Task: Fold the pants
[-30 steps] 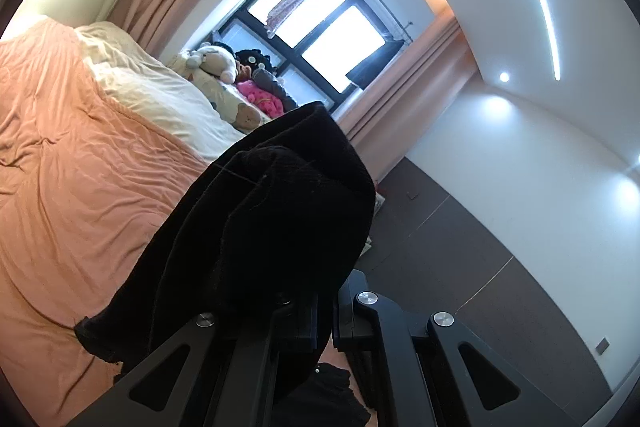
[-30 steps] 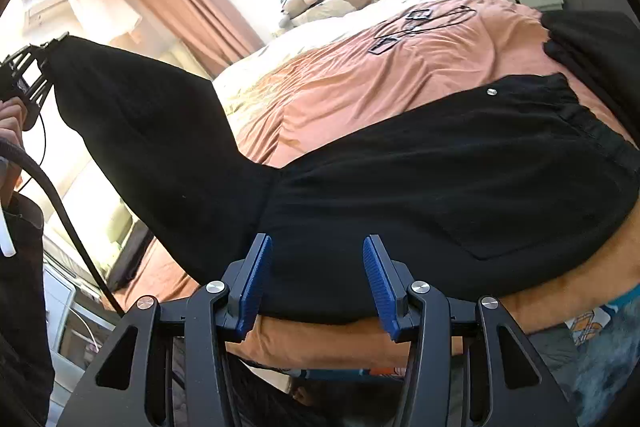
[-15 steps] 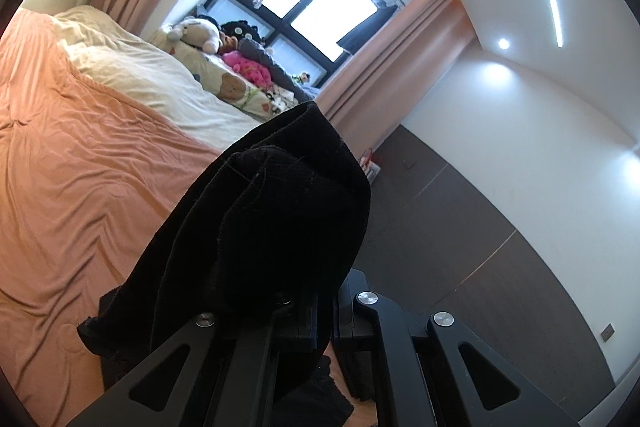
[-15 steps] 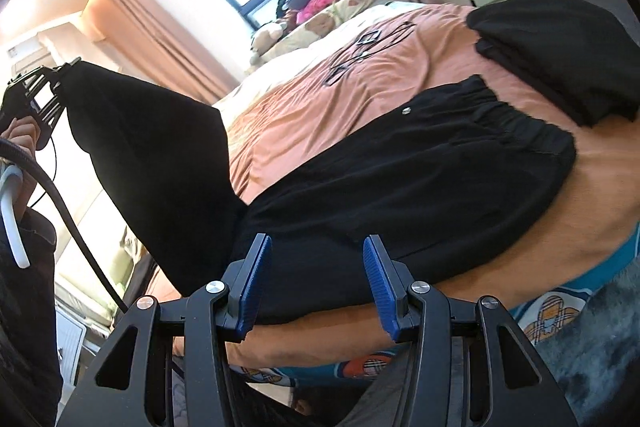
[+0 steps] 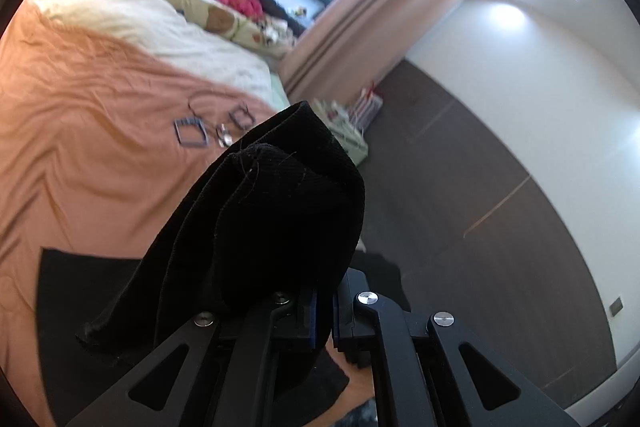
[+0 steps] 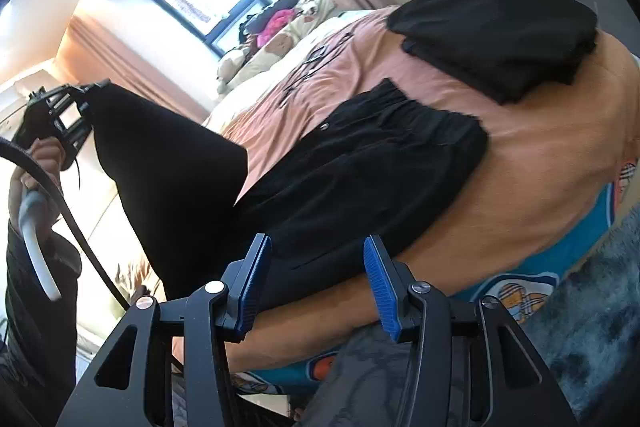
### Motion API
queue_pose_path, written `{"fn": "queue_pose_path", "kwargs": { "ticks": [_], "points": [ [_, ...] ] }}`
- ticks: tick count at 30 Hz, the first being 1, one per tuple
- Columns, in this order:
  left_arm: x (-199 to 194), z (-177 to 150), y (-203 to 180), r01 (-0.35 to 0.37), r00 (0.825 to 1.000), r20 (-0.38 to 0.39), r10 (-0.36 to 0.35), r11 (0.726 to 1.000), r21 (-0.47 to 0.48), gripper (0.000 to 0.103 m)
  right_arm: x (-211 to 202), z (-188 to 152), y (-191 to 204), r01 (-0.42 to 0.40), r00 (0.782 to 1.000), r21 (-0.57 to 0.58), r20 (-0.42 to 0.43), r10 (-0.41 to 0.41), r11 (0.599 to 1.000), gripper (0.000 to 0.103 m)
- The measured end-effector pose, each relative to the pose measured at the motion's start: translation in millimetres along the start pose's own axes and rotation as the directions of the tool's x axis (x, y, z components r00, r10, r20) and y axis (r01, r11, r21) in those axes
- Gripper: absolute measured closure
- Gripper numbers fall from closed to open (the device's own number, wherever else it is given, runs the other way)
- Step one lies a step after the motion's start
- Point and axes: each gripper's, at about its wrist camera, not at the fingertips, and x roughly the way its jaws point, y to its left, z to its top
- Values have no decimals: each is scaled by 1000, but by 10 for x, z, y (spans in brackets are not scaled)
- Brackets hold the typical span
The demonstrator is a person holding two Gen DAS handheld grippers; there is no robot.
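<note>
Diagonally across the orange bed (image 6: 532,155), the black pants (image 6: 360,179) are laid in the right wrist view, the long axis running from the waistband at about two o'clock down to about eight o'clock. From there the leg end is lifted off the bed and stretched up to ten o'clock, where it is clamped in the left gripper (image 6: 86,109), held by a hand (image 6: 38,163). In the left wrist view the left gripper (image 5: 324,315) is seen closed on a bunched black fold of the pants (image 5: 280,219). The right gripper (image 6: 316,283) is held partly open, nothing between its blue pads (image 6: 378,283), just before the pants' near edge. A folded black pile (image 6: 500,27) is seen at one o'clock, apart from the waistband.
</note>
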Motion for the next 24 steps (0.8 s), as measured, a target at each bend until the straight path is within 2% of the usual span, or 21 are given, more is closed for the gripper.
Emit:
{"fn": "queue_pose_path", "kwargs": {
  "ticks": [4,10,15,17,19,21,22,23,24],
  "points": [
    [363,-254,-37,-5,996,-87,7,1000,22,99,-87,14,-143,39,999,29,9,-39,999,56],
    [687,-615,-69,10,983,-184,-2,999,46,99,-157,-33,-286,74,997,72,0,-74,995,56],
    [1001,-954,-117,25,953,-303,-5,998,64,95,-216,-82,-336,74,997,84,-13,-73,994,56],
    [1118,-1121,-110,50,929,-368,-28,998,50,81,-198,-67,-336,70,997,92,-17,-69,993,56],
    [1231,-1345,-100,95,885,-459,-73,995,24,74,-204,-47,-338,71,997,96,-17,-70,993,56],
    [1259,-1527,-107,114,853,-516,-81,993,31,67,-220,-25,-321,72,997,86,-17,-70,994,56],
    [1247,-1607,-120,111,840,-538,-67,993,50,59,-233,-15,-296,74,997,78,-16,-73,994,56],
    [1226,-1643,-126,106,837,-544,-53,992,66,49,-227,-3,-293,76,997,74,-16,-75,994,56],
    [1186,-1695,-131,105,836,-547,-42,991,84,45,-230,8,-277,77,997,70,-16,-76,995,56]
  ]
}}
